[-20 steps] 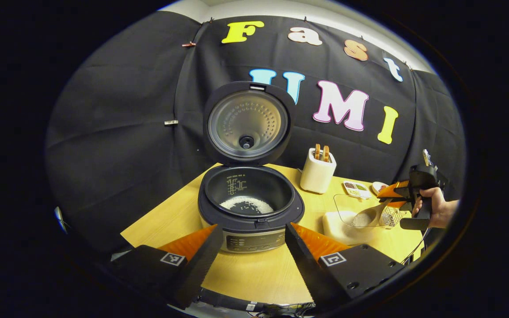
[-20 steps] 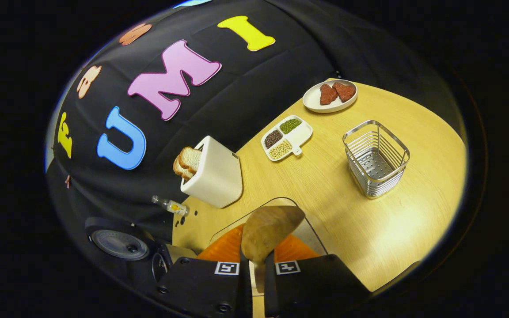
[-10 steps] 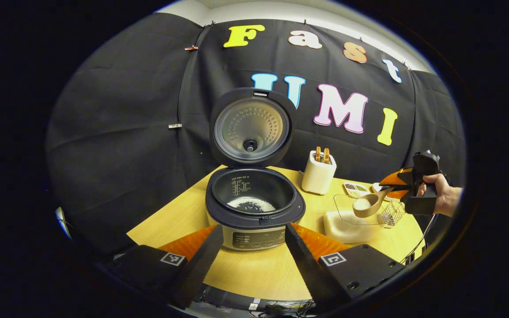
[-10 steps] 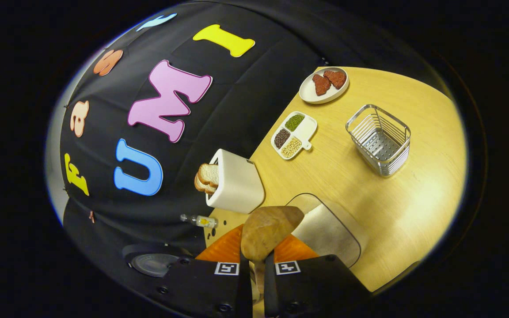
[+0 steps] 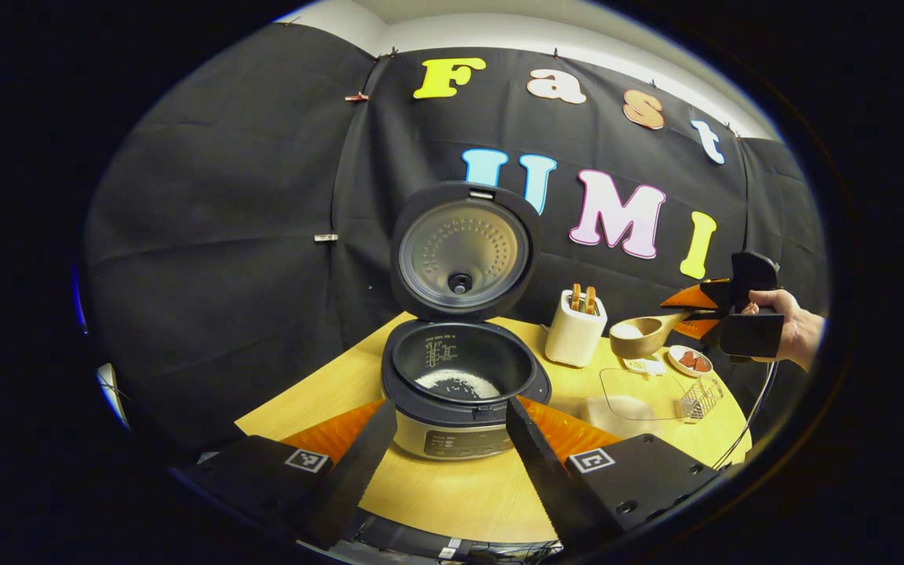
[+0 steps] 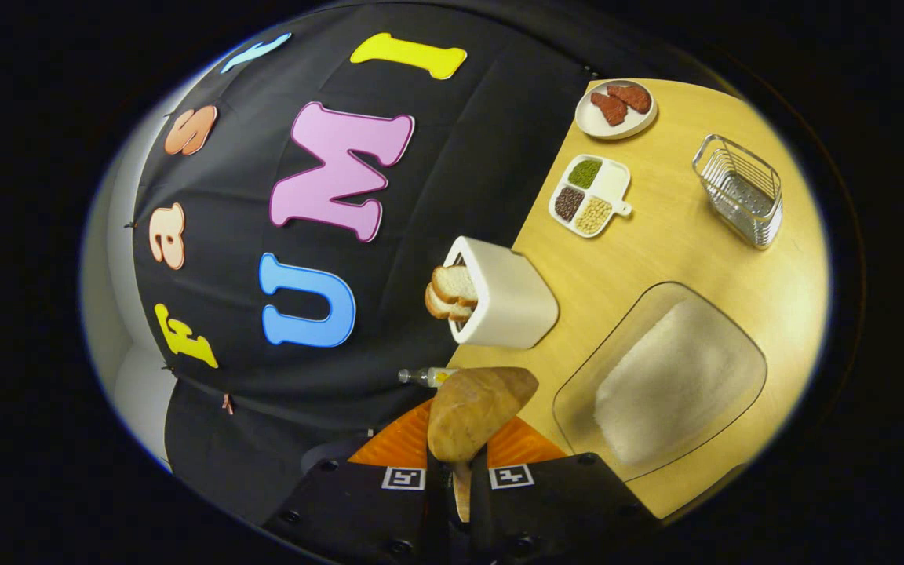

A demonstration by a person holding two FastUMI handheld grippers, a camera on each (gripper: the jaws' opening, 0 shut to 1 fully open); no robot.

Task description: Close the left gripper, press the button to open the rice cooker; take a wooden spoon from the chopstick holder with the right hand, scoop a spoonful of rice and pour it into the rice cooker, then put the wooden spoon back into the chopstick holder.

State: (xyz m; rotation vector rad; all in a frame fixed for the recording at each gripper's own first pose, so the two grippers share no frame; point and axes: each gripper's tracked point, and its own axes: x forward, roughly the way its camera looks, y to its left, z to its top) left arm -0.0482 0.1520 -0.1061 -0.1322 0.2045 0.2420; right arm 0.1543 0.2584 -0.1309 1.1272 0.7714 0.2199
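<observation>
Left gripper view: left tongs spread wide apart, holding nothing, low over the front edge of the worktop. Rice cooker sits right between the two fingers, lid standing open and upright, thin layer of rice on the bottom of the inner pot. White toaster with two bread slices behind and to the right of the cooker. Further right the right tongs, held by a hand, are up in the air clamped on the handle of a wooden spoon; the bowl of the spoon is roughly level and loaded with white rice, hanging above the worktop between toaster and hand, well apart from the cooker. Below it: clear rice container, a small plate of red pieces, wire chopstick holder near the right edge.

Right gripper view: view is rolled, worktop at right. Right tongs closed on the spoon handle; underside of the spoon bowl sticks out just ahead of the fingers. Past it the toaster with bread slices showing, a small bottle beside the toaster, the clear container of rice, a divided dish of beans, the plate of red pieces, and the wire chopstick holder standing apart at the far edge.
</observation>
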